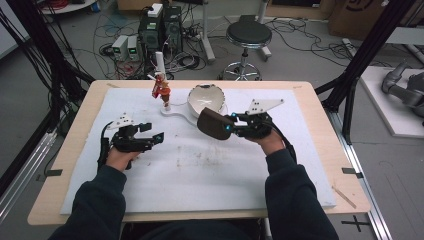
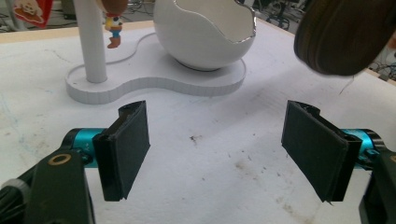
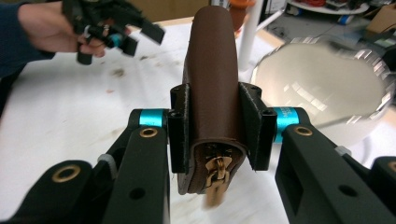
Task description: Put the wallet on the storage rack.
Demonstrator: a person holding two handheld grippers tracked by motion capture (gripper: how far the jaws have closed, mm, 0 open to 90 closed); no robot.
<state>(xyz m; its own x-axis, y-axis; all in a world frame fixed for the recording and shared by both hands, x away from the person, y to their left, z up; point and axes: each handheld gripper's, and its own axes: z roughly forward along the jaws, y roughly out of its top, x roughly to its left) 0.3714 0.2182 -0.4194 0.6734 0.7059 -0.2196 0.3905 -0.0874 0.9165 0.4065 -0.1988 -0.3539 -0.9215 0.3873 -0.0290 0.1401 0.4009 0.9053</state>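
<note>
We held the pouch (image 3: 210,84) clamped in our right gripper (image 1: 235,125), left gripper (image 1: 152,138) spread wide and empty. Next, likely, carrying it over the bowl (image 1: 205,97).

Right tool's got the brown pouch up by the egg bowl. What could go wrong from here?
1. The right tool pinches the brown pouch near its zipper end, so most of it overhangs and may pivot or slip.
2. The pouch hangs close to the white egg-shaped bowl; a swing might hit its jagged rim.

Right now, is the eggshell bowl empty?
Empty as far as visible: the eggshell bowl shows bare white interior; the brown pouch hangs outside it.
</note>
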